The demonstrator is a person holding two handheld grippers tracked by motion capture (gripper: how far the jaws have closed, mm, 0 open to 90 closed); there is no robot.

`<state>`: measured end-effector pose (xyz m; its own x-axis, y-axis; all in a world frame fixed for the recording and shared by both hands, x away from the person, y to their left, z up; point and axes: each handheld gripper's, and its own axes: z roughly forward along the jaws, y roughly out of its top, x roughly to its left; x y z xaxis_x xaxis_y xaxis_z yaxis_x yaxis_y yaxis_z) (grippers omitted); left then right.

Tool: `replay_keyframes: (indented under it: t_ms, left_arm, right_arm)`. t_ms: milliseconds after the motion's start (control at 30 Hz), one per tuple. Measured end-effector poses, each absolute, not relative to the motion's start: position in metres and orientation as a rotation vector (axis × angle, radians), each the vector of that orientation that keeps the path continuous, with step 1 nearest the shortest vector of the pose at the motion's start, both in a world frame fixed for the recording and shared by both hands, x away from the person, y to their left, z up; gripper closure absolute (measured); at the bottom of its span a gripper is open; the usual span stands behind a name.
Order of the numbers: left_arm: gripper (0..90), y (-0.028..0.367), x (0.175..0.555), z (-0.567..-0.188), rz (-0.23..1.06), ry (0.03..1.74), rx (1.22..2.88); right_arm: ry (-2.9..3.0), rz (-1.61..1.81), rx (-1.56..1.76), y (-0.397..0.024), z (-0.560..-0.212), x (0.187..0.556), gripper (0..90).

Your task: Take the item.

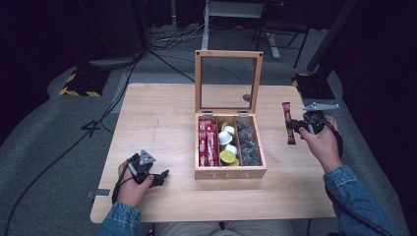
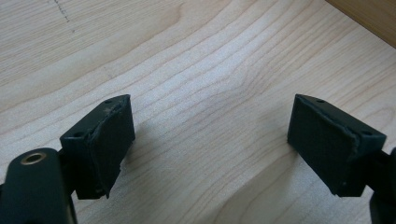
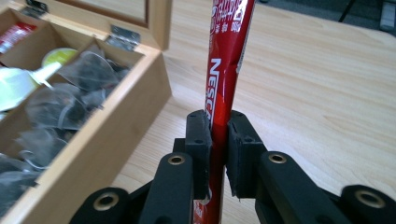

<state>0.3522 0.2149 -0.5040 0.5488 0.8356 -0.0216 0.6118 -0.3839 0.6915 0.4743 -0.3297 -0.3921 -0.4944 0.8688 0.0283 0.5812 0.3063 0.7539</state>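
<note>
A wooden tea box [image 1: 230,173] stands open mid-table, its glass lid [image 1: 228,81] upright. Red coffee sticks [image 1: 207,141] fill its left compartment, small round cups [image 1: 227,143] the middle one, clear pyramid tea bags [image 1: 247,142] the right one. To the right of the box my right gripper [image 1: 290,125] is shut on a red Nescafe stick [image 1: 287,121], held upright above the table; in the right gripper view the stick [image 3: 225,60] rises between the pressed pads [image 3: 204,135], beside the box wall [image 3: 100,140]. My left gripper [image 1: 162,175] rests open near the front left, with bare wood between its pads [image 2: 109,140].
The light wooden table [image 1: 162,113] has open surface left of the box and along the front edge. Dark floor with cables, stands and a yellow-black striped base [image 1: 78,86] surrounds it.
</note>
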Motion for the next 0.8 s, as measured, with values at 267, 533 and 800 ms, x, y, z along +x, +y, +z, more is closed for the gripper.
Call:
replay_keyframes:
  t_ms: [267,533,800]
  left_arm:
    - [15.1,0.215,0.352,-0.504,0.439,1.160,2.128]
    - [15.1,0.215,0.352,-0.504,0.439,1.160,2.128]
    - [15.1,0.215,0.352,-0.504,0.439,1.160,2.128]
  right_arm:
    - [2.187,0.995,1.347,-0.343,-0.412,0.477,80.3]
    - [2.195,0.939,1.403,-0.353,-0.429,0.479,80.3]
    - [2.232,0.907,1.528,-0.358,-0.446,0.478,80.2]
